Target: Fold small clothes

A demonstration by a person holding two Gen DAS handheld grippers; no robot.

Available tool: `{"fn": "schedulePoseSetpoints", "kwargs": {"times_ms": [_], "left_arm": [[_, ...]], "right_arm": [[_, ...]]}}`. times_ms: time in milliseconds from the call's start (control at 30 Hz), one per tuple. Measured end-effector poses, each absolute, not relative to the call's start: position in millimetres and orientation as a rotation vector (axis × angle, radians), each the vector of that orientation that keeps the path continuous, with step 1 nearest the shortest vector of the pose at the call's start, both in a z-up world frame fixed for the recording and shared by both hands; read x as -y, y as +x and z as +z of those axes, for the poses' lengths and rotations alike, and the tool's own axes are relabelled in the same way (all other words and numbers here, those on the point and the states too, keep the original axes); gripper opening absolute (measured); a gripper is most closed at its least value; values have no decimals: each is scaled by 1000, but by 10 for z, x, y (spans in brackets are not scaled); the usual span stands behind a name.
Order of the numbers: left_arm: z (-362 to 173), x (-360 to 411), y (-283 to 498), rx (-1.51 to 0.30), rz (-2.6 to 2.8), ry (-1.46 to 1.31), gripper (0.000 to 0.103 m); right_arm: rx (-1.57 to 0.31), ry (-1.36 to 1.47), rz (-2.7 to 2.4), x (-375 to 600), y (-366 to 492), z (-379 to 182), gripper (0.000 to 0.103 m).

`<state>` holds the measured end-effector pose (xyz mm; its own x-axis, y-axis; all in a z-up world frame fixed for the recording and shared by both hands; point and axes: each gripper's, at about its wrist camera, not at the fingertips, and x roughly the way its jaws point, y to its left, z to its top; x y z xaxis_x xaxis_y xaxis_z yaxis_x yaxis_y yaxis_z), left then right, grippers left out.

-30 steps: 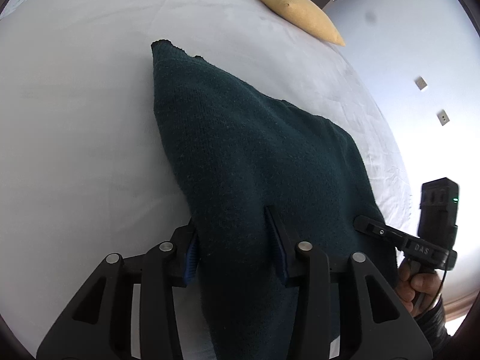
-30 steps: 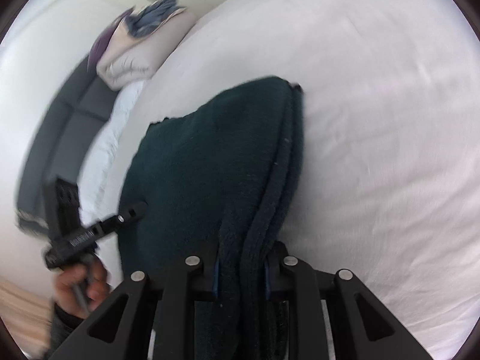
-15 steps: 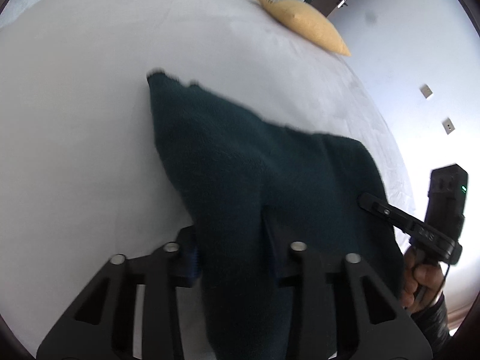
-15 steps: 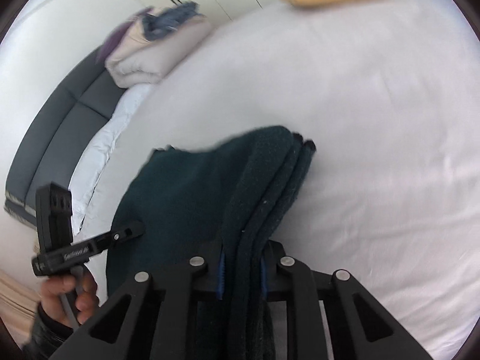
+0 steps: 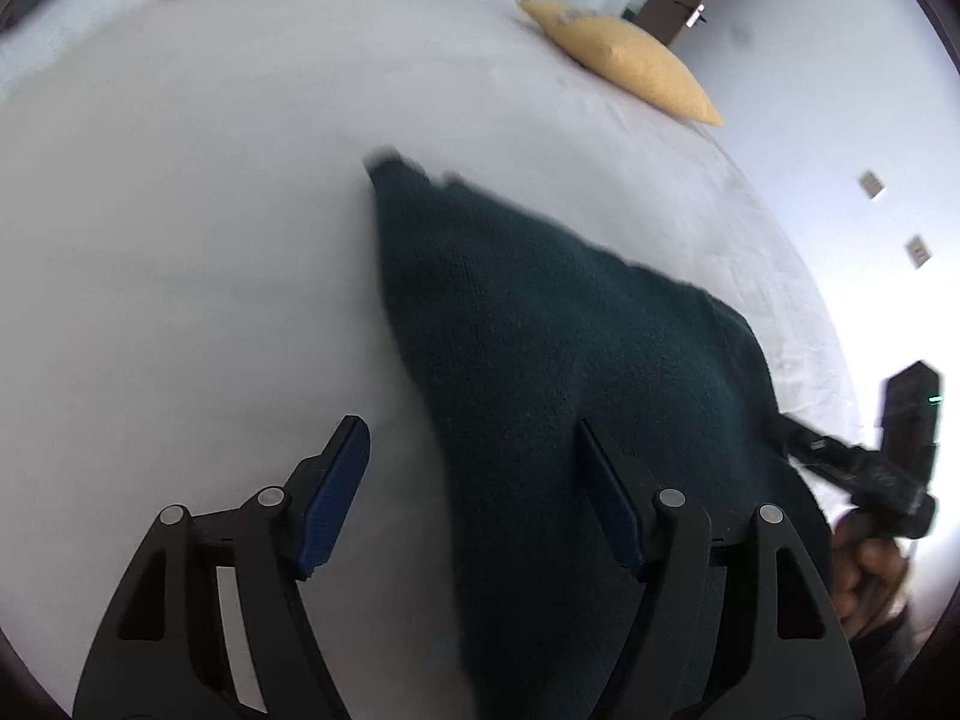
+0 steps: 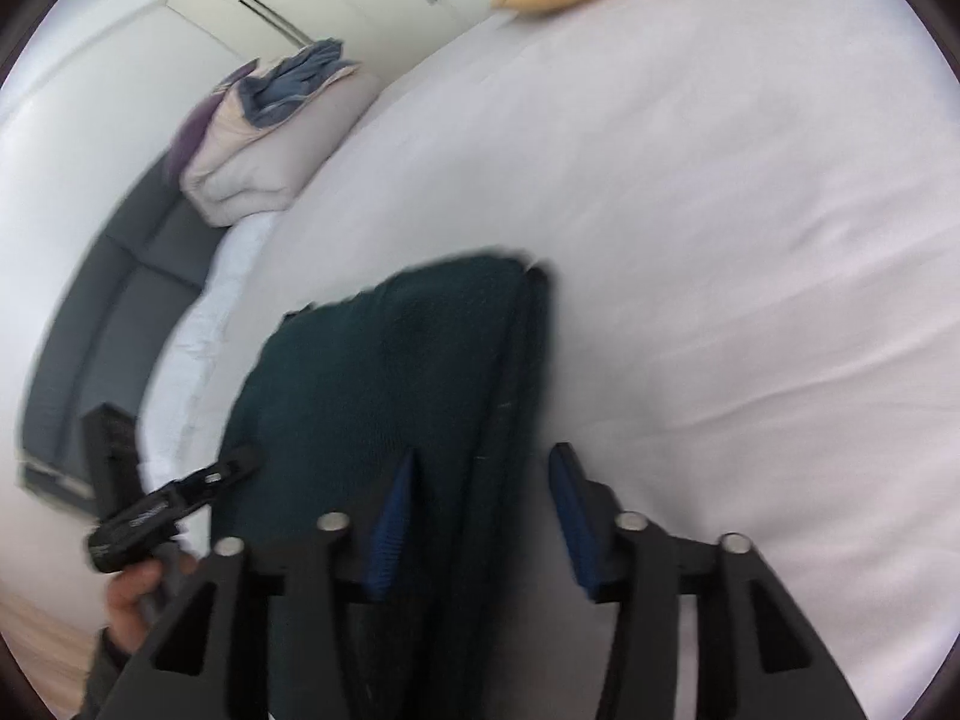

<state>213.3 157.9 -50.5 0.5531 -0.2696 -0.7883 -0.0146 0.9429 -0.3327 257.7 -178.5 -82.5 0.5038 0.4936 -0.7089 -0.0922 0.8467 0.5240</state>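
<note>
The dark green knitted garment [image 5: 570, 372] lies folded on the white bed [image 5: 180, 240], its near end running down between the two grippers. At the left, the left gripper [image 5: 474, 480] has its jaws spread; they have just been opening, and the blue pads no longer press the cloth. The left finger [image 5: 336, 480] stands over bare sheet, apart from the knit, while the right finger [image 5: 606, 498] sits over or against the fabric, and the blur keeps me from telling which. A snag is the likely trouble here: if that finger drags across the knit as the hand draws off, it would pull the top layer askew.

Further right, the right gripper [image 6: 480, 516] is also parted, its jaws just opened too, with the stacked folded edge [image 6: 516, 360] of the garment between the pads but not squeezed. Several layers show along that edge. Judging from this, the release looks only just made, so a thick, springy knit may relax and let the layers slide or the fold open. A pull-away taken sideways rather than straight back would rake the edge and undo the alignment.

The yellow cushion [image 5: 624, 60] at the far side of the bed and the pile of bedding [image 6: 270, 132] beyond its edge are well apart and pose no risk
</note>
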Motion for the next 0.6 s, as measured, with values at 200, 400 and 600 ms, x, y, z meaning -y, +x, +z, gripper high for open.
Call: {"fn": "schedulePoseSetpoints", "kwargs": {"times_ms": [200, 400, 600], "left_arm": [[-39, -1292, 1822, -866, -211, -213, 70], [-511, -955, 1898, -1013, -159, -124, 68], [-534, -1045, 1737, -1006, -131, -150, 68]], "right_arm": [[-914, 571, 511, 1840, 2297, -406, 40], [-1078, 523, 603, 1425, 2307, -799, 33], [-1050, 562, 562, 1783, 2022, -975, 23]]}}
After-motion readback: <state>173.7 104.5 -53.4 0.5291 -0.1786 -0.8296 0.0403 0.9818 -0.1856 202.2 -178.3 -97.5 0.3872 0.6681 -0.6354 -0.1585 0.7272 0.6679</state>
